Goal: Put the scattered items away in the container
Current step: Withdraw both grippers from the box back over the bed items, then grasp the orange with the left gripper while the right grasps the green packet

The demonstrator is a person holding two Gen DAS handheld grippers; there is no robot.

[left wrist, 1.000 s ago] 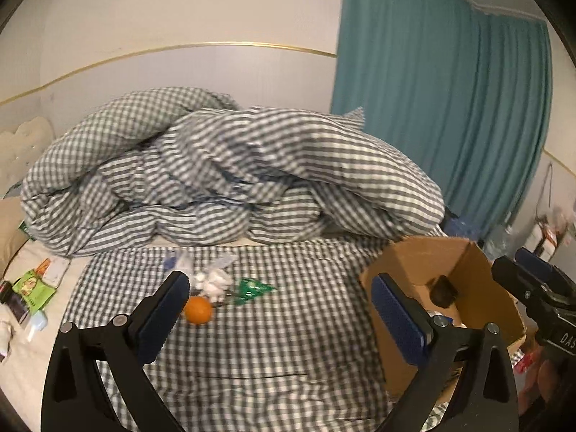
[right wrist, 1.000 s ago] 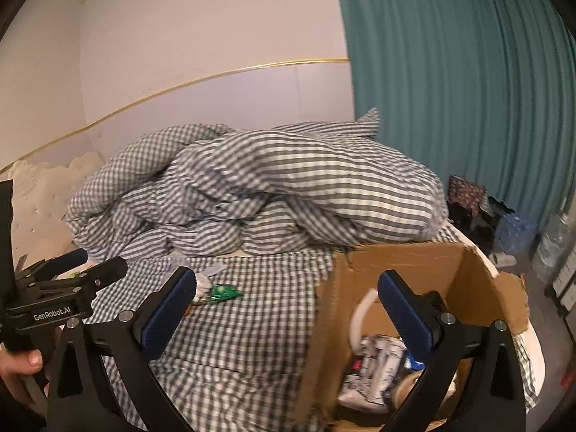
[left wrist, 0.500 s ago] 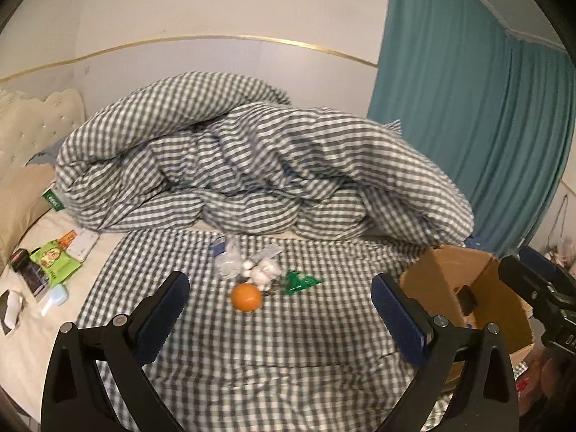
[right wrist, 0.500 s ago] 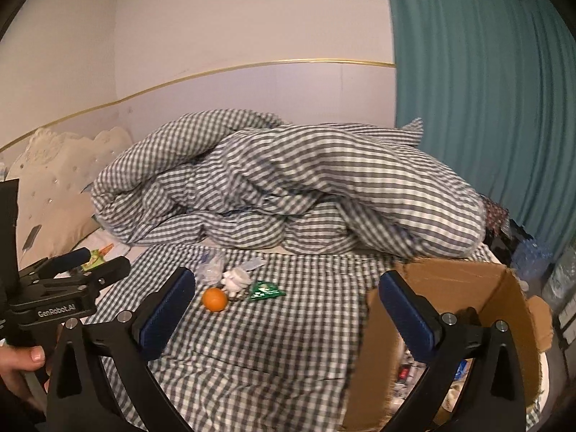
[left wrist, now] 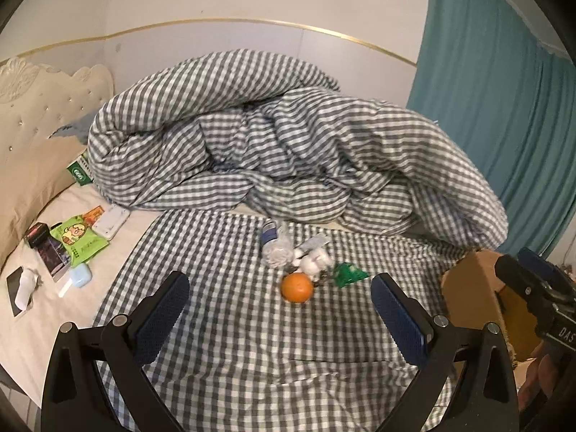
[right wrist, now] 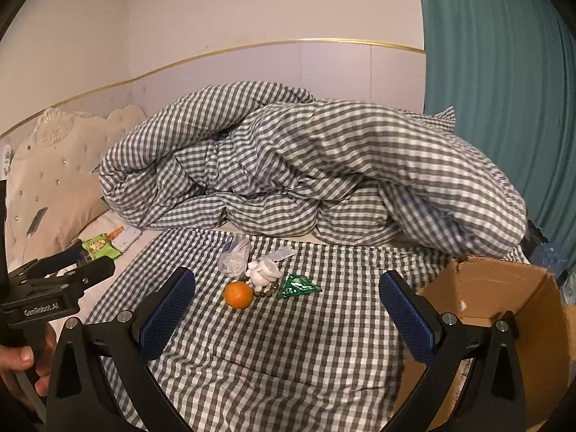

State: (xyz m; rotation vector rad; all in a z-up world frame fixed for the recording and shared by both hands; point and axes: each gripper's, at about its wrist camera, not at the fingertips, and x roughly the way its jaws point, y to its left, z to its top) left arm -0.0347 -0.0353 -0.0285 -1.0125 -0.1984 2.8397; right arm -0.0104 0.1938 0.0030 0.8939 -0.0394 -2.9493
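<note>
both the left gripper (left wrist: 279, 318) and the right gripper (right wrist: 286, 315) are held with jaws spread wide and nothing gripped, above a bare stretch of grey-and-white checked bedsheet (right wrist: 288, 342). ahead, a round orange fruit (right wrist: 238, 295), a white crumpled bundle (right wrist: 264, 273), a clear plastic bag (right wrist: 234, 257) and a green triangular packet (right wrist: 297, 286) are clustered close together. the brown cardboard box (right wrist: 504, 298) is seen open at the right edge; its contents are hidden.

An orange (right wrist: 238, 295), white wad (right wrist: 264, 271) and green packet (right wrist: 298, 286) lie clustered left of the open cardboard box (right wrist: 504, 288).
</note>
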